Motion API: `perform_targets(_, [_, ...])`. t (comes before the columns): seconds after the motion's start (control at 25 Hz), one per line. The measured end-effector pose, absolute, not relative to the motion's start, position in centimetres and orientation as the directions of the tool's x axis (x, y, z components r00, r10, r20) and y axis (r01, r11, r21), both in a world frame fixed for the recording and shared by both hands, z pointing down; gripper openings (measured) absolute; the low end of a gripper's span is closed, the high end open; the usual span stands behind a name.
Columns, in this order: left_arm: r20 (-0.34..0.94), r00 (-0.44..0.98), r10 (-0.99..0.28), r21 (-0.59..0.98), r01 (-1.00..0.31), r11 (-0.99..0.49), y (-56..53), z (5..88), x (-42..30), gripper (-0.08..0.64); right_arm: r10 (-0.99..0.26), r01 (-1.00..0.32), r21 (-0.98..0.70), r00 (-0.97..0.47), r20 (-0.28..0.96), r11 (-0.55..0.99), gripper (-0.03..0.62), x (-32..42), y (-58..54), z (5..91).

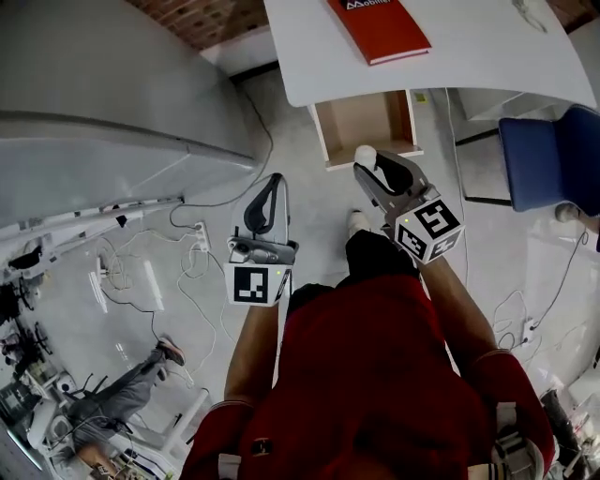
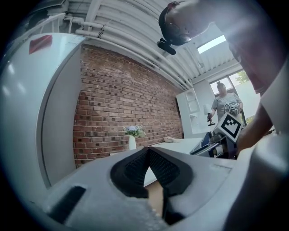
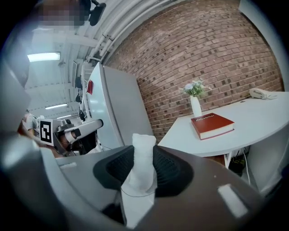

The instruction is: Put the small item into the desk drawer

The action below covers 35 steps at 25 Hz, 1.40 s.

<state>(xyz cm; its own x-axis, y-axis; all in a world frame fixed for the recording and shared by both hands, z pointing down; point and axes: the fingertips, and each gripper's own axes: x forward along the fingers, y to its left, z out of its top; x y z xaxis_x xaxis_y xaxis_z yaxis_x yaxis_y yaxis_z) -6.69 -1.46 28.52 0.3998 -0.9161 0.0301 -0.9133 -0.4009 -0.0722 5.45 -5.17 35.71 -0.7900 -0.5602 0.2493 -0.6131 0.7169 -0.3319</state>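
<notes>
Small item (image 3: 141,168), clamped in right gripper (image 1: 368,167)

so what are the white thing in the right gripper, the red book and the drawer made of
White item: looks like soft cloth or gauze, matte, with a fuzzy texture; the exact fabric is unclear. Red book: hard cover, smooth with a slight sheen, probably coated board. Drawer: light brown and matte inside, likely wood or fibreboard, with a white front edge.

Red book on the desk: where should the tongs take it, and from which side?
Probably the corner nearest the desk front, approached low from the person's side. The red book lies flat and closed, so only its thin edges offer a pinch across the covers.
</notes>
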Motion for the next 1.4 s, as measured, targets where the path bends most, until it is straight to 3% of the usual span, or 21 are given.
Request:
perform_targets(0.4, [0.096, 0.367, -0.925, -0.033, -0.928, -0.372, -8.0, 32.7, -5.6, 0.006, -0.503, -0.612, -0.333, -0.785, 0.362, 0.717, 0.143, 4.1, -12.1, 42.2])
perform_targets(0.88, [0.118, 0.428, -0.896, -0.025, -0.901, -0.433, -9.4, 34.5, -6.1, 0.006, -0.513, -0.666, -0.304, -0.731, 0.450, 0.682, 0.143, 4.2, -13.8, 46.1])
perform_targets(1.4, [0.192, 0.456, -0.869, -0.028, -0.883, -0.469, -13.6, 42.3, -6.7, 0.006, -0.466, -0.691, -0.286, -0.681, 0.564, 0.663, 0.143, 2.5, -18.8, 56.4])
